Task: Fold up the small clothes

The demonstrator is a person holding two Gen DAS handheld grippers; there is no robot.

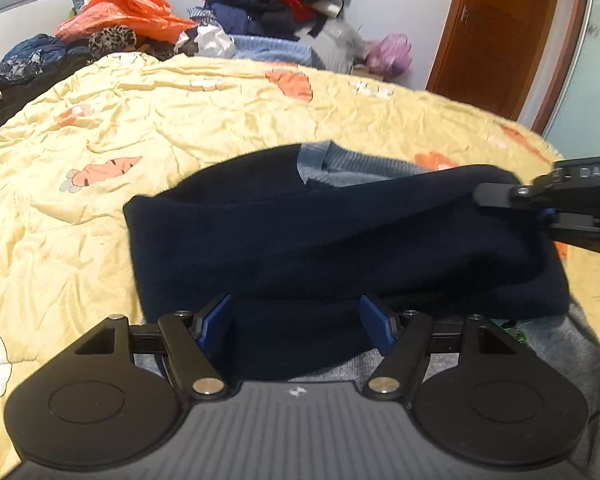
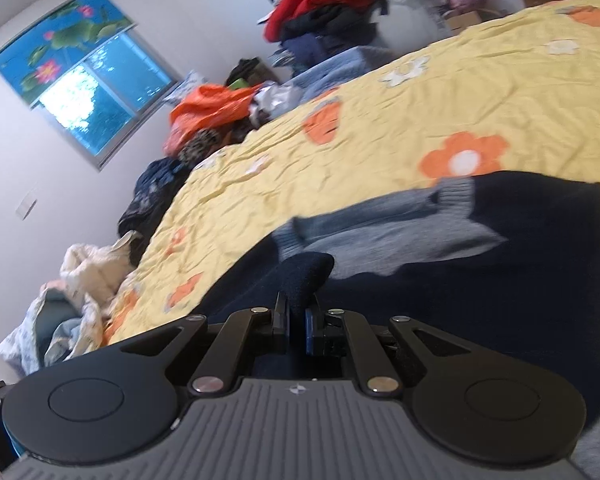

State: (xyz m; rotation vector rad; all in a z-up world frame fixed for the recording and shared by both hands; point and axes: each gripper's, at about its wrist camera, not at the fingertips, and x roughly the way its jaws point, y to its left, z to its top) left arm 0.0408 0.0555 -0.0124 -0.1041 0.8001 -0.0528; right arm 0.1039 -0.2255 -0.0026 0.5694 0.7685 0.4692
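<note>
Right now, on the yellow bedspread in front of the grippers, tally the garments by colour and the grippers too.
Navy garments: 1, the navy sweater
Light blue garments: 1, the light blue knit lying on it
Grippers: 2, the left gripper open, the right gripper pinching a navy fold
Total: 4

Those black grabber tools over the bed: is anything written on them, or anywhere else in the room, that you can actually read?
"DAS": white letters on the right gripper, cut off at the picture's edge.
Small white logo on the left gripper: a symbol, no letters.
Nothing else is readable; the yellow bedspread carries only carrots and flowers.
</note>
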